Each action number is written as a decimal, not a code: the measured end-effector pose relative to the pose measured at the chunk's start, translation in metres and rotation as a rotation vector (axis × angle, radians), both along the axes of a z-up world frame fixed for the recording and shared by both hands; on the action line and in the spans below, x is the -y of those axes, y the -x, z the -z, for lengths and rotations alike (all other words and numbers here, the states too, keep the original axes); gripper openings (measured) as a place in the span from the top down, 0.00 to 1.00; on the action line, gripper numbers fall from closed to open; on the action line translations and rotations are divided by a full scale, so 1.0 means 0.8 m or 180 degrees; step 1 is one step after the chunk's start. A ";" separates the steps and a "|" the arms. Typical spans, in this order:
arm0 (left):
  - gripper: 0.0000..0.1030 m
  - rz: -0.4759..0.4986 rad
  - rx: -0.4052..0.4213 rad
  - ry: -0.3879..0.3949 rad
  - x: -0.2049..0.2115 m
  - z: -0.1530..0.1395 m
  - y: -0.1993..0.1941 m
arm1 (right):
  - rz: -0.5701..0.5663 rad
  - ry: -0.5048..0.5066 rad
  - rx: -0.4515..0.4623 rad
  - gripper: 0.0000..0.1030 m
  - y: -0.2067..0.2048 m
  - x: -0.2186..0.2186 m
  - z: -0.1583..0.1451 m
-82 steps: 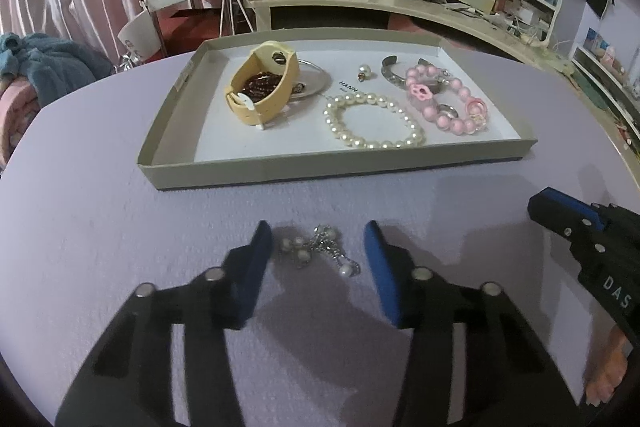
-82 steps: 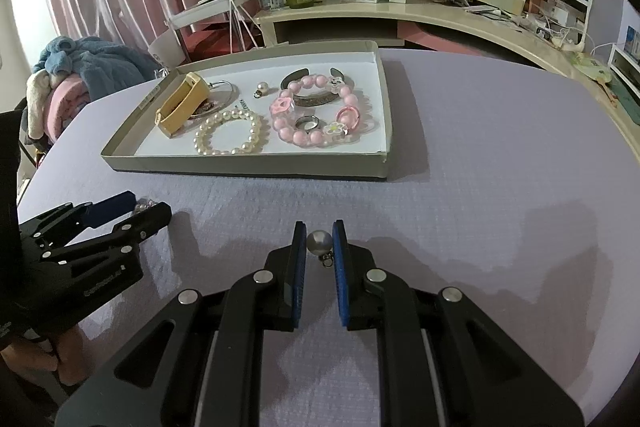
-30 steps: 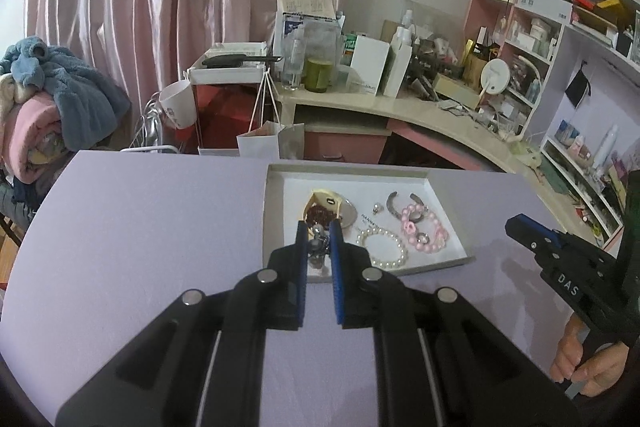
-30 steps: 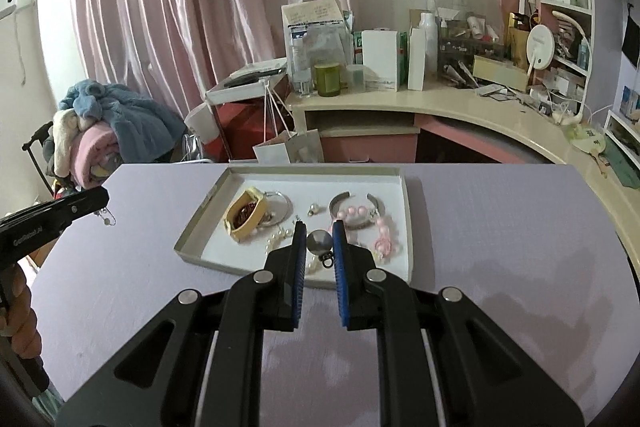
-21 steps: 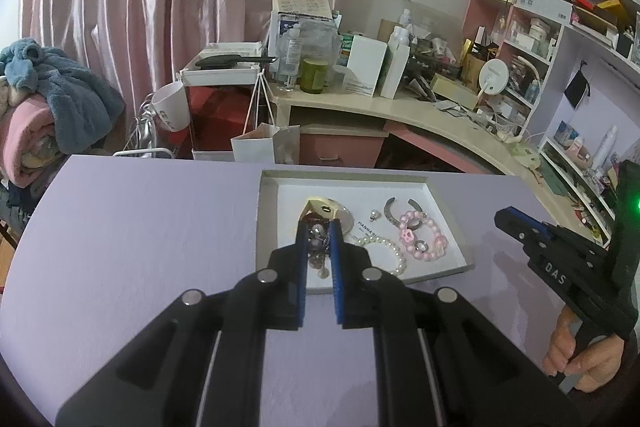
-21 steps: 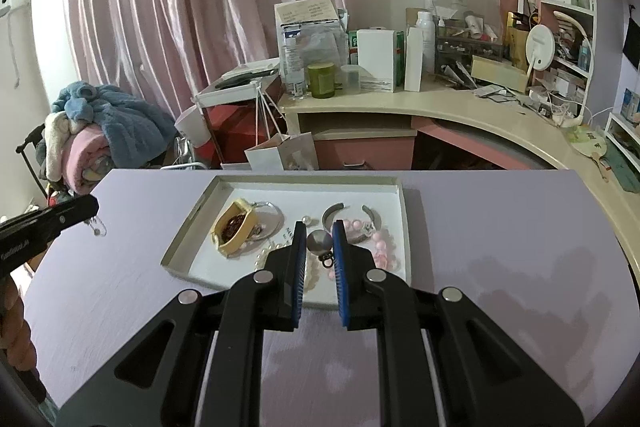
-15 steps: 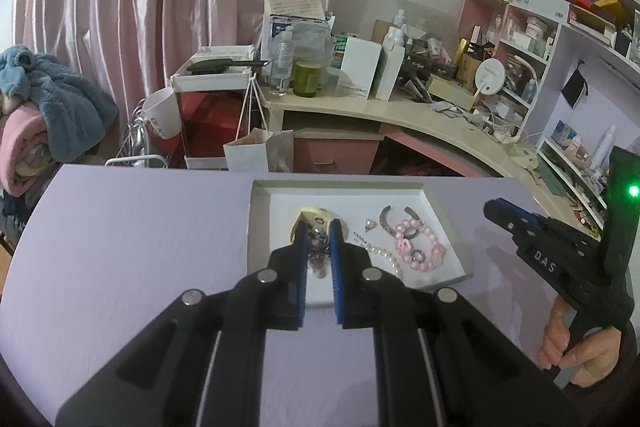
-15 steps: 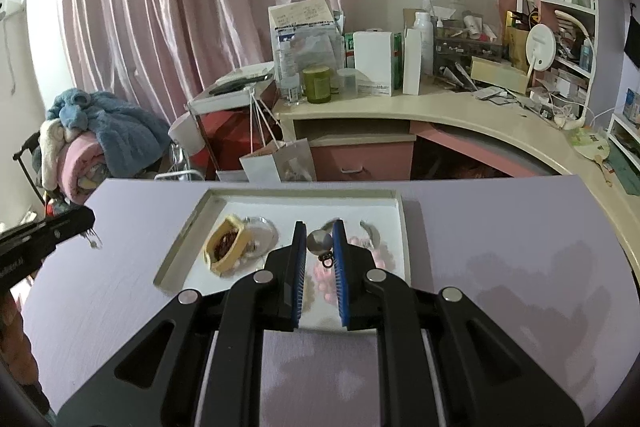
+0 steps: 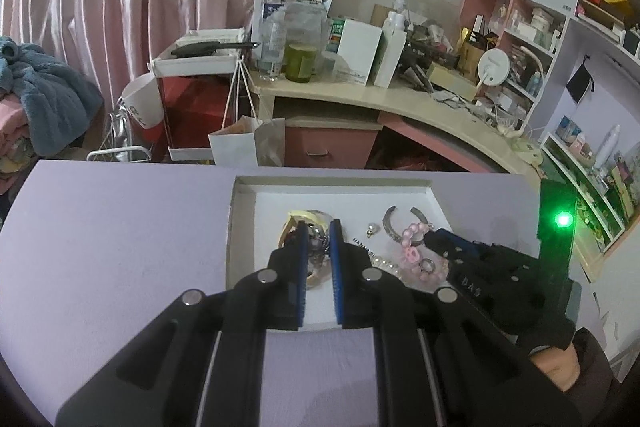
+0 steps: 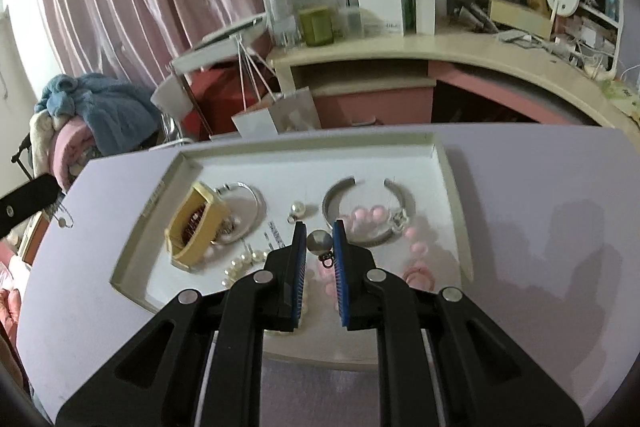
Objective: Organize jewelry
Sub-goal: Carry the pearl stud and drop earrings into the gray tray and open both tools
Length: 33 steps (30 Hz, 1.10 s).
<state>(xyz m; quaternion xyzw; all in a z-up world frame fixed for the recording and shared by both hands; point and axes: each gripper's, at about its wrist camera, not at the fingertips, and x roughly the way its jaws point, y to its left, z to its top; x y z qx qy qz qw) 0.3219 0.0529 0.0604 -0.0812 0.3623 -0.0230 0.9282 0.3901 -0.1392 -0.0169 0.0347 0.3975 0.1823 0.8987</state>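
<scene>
A shallow cardboard tray (image 10: 450,163) on the lilac table holds a yellow band (image 10: 196,223), a silver bangle (image 10: 252,211), a silver cuff (image 10: 336,199), a pearl earring (image 10: 297,210), a pearl bracelet (image 10: 244,263) and a pink bead bracelet (image 10: 416,247). My right gripper (image 10: 319,241) is shut on a grey pearl earring (image 10: 319,242), held above the tray's middle. My left gripper (image 9: 319,233) is shut on a pearl-and-chain piece (image 9: 317,239) above the tray's left part (image 9: 244,211). The right gripper also shows in the left wrist view (image 9: 434,239).
A cluttered beige desk (image 10: 440,59) with boxes and bottles stands behind the table. A white paper bag (image 10: 276,119) and a pink-and-blue laundry pile (image 10: 92,119) sit beyond the far edge. Shelves (image 9: 560,39) line the right wall.
Both grippers lifted their pieces off the table, rose high, then moved forward and down over the tray. The right gripper has come in beside the left one.
</scene>
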 end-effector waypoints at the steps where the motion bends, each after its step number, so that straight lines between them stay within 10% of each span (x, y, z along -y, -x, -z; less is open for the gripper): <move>1: 0.89 0.0002 -0.0011 0.0001 0.000 0.003 -0.002 | -0.0005 -0.0011 -0.0034 0.86 0.000 0.001 0.003; 6: 0.89 0.0012 -0.0042 0.0024 -0.001 0.014 -0.010 | 0.0030 -0.0110 -0.0058 0.53 0.001 0.011 0.001; 33: 0.89 0.0272 -0.0266 0.0028 0.052 0.072 -0.046 | 0.0298 0.0343 0.0342 0.41 0.016 0.048 0.007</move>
